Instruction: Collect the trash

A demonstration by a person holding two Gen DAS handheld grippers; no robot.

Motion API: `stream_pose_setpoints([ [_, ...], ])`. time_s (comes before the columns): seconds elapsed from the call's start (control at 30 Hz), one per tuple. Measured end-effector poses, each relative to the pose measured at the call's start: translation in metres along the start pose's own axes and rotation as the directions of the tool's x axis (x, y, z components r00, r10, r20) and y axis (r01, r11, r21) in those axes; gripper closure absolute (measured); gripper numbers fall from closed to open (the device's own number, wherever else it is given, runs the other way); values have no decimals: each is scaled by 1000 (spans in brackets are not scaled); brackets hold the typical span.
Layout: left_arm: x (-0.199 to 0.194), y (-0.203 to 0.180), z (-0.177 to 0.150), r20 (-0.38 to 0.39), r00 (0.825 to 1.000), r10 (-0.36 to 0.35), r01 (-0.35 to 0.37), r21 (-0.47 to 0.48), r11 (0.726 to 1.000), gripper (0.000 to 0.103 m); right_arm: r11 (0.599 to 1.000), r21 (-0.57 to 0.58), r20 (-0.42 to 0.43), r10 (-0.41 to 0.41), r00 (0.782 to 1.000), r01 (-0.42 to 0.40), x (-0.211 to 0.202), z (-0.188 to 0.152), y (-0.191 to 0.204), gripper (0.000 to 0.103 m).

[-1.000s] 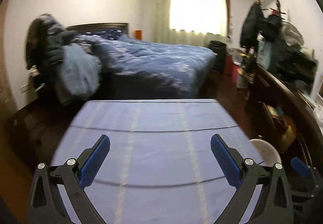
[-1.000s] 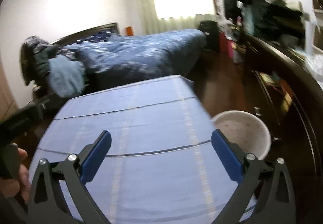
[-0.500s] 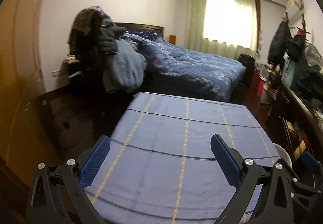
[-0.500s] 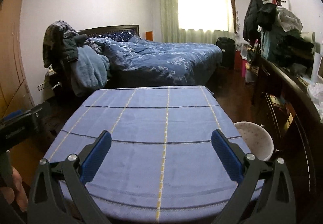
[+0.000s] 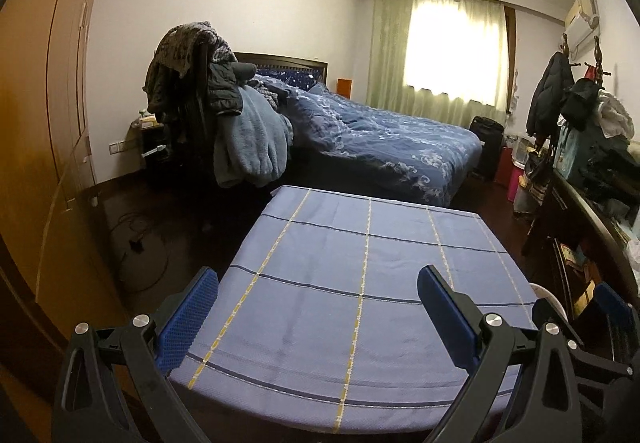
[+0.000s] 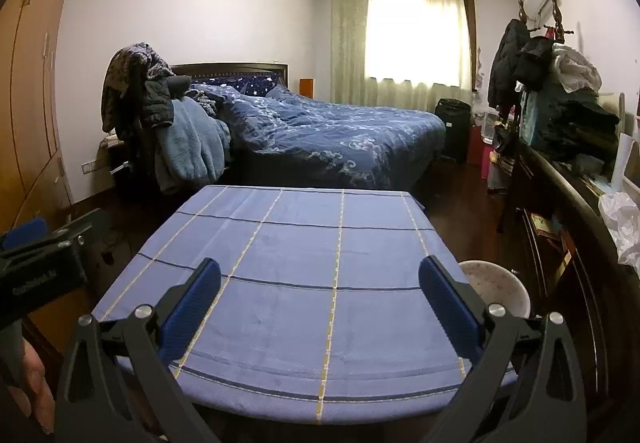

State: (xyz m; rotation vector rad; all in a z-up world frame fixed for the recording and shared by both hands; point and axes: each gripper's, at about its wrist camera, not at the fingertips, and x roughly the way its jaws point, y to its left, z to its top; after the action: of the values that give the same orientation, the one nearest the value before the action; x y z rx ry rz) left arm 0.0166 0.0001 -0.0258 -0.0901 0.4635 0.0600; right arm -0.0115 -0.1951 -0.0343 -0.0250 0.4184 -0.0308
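No loose trash shows on the blue checked tablecloth (image 5: 360, 263) (image 6: 320, 243). A white speckled bin (image 6: 496, 291) stands on the floor at the table's right side; in the left wrist view only its rim (image 5: 546, 293) peeks out. My left gripper (image 5: 317, 275) hovers open over the table's near edge, nothing between its fingers. My right gripper (image 6: 319, 265) is open too, over the near edge and just left of the bin. A crumpled white plastic bag (image 6: 622, 227) lies on the dark dresser at far right.
A bed with a blue quilt (image 6: 340, 135) stands beyond the table. Left of it, a chair piled with clothes (image 5: 224, 123). A cluttered dark dresser (image 6: 560, 203) runs along the right wall. A wooden wardrobe (image 5: 40, 123) fills the left. Cables lie on the floor (image 5: 136, 243).
Both grippers have drawn back and up from the table, so more of the room shows. The left view has swung toward the wardrobe. Both stayed open.
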Motion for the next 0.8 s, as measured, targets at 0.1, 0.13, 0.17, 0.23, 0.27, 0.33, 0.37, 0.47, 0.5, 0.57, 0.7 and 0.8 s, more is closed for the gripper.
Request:
stream_pose_setpoints([
  [0.1,2,-1,0,-14,1000,-2,2,-3,1000,4,1000,12,-13,5,1000,-5,3,0,-2,3],
  [0.13,2,-1,0,-18,1000,-6,6,-5,1000,4,1000,14,-16,8,1000,-7,3,0,-2,3],
  [0.17,3,-2,0,-22,1000,-8,8,-5,1000,4,1000,17,-18,11,1000,-10,4,0,-2,3],
  [0.23,4,-2,0,-28,1000,-6,6,-3,1000,4,1000,14,-18,14,1000,-13,4,1,-3,3],
  [0.27,4,-2,0,-29,1000,-6,6,-3,1000,4,1000,11,-18,13,1000,-13,4,1,-2,3],
  [0.33,4,-2,0,-26,1000,-5,5,-2,1000,4,1000,4,-13,13,1000,-13,3,2,0,3],
  [0.37,4,-2,0,-25,1000,-2,2,-2,1000,4,1000,-1,-13,14,1000,-14,3,2,1,3],
  [0.47,4,-1,-1,-21,1000,0,0,-3,1000,4,1000,-5,-18,22,1000,-22,5,1,4,3],
  [0.5,4,-1,-1,-21,1000,1,-1,-4,1000,4,1000,-7,-20,23,1000,-23,5,1,5,3],
  [0.57,5,0,-1,-23,1000,-3,3,-9,1000,4,1000,-11,-25,26,999,-26,5,0,7,3],
  [0.7,8,3,-1,-31,999,-12,11,-24,1000,4,999,-15,-27,28,999,-28,6,-1,8,3],
  [0.8,9,6,-1,-28,1000,-9,8,-30,1000,4,1000,-12,-28,28,999,-29,6,0,9,3],
])
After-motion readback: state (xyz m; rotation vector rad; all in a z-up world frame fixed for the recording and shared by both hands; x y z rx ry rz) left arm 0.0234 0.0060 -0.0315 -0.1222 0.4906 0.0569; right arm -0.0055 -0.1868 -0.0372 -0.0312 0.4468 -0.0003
